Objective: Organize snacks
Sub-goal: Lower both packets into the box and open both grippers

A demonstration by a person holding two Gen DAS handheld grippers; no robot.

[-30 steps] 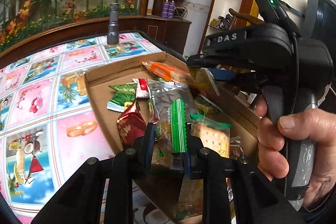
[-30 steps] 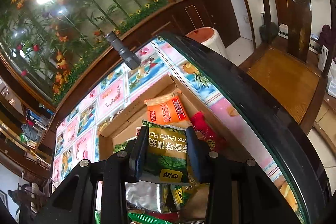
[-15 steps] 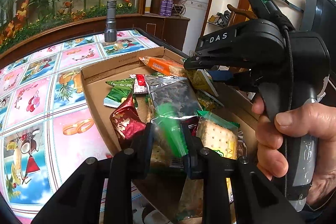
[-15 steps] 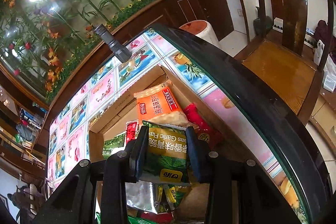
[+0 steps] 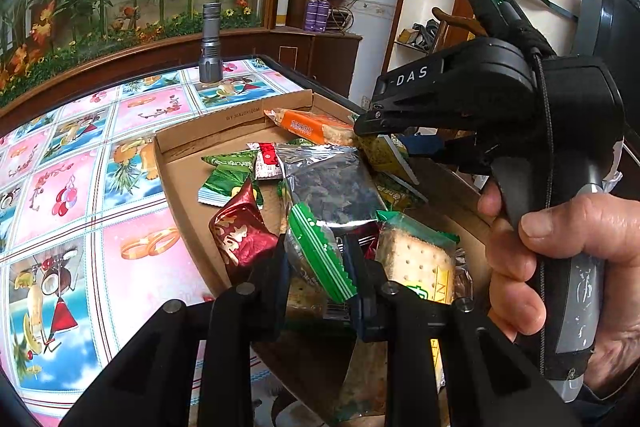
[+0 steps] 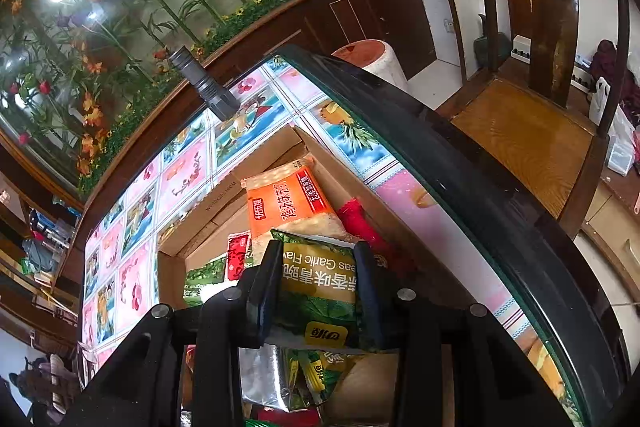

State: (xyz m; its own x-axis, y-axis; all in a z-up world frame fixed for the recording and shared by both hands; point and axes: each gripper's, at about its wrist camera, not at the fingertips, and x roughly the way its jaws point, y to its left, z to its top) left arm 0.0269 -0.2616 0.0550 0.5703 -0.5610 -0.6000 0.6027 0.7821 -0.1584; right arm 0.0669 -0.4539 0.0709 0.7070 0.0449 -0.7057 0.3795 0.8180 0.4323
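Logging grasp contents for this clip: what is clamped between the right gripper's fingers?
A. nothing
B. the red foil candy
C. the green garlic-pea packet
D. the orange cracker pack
C: in the right wrist view the right gripper is shut on the green garlic-pea packet, with the orange cracker pack lying beyond it in the cardboard box.

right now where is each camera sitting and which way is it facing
Left wrist: sits on the left gripper, facing forward and down into the cardboard box; its fingers clamp a green-striped snack packet; the right gripper and the hand holding it show.
Right wrist: sits on the right gripper, facing down over the box toward the table edge and wooden chair; its fingers clamp a garlic peas packet.
Shared: the box, the orange cracker packet, the flashlight.
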